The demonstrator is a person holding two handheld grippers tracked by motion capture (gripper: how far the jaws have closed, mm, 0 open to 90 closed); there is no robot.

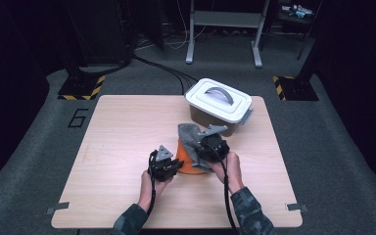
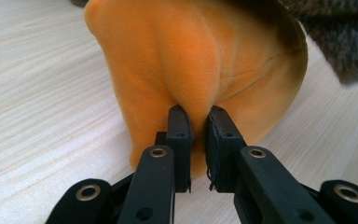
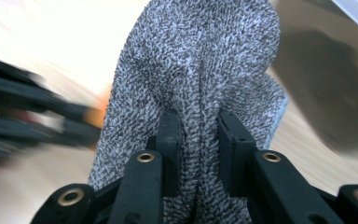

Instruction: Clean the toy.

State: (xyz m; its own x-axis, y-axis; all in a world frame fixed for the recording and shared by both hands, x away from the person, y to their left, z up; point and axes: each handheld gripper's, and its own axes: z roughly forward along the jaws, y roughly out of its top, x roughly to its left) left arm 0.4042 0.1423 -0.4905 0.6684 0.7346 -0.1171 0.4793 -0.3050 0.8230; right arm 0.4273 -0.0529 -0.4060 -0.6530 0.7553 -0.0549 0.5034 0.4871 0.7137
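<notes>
Bare table to the left, storage box close behind

Beyond the right tool [image 1: 206, 145], the lidded box [image 1: 219, 105] blocks the way just behind the grey cloth [image 1: 190, 135]; left of the left tool [image 1: 169, 165], the table [image 1: 117, 132] lies open, as does the strip nearest the person.

A light wooden table [image 1: 127, 122] stands on grey carpet [image 1: 29, 147] in a dark room.

A dim lab: bare wooden table [image 1: 127, 122], hazard-striped stand bases [image 1: 83, 89], floor cables [image 1: 161, 66], grey carpet [image 1: 323, 147].
</notes>
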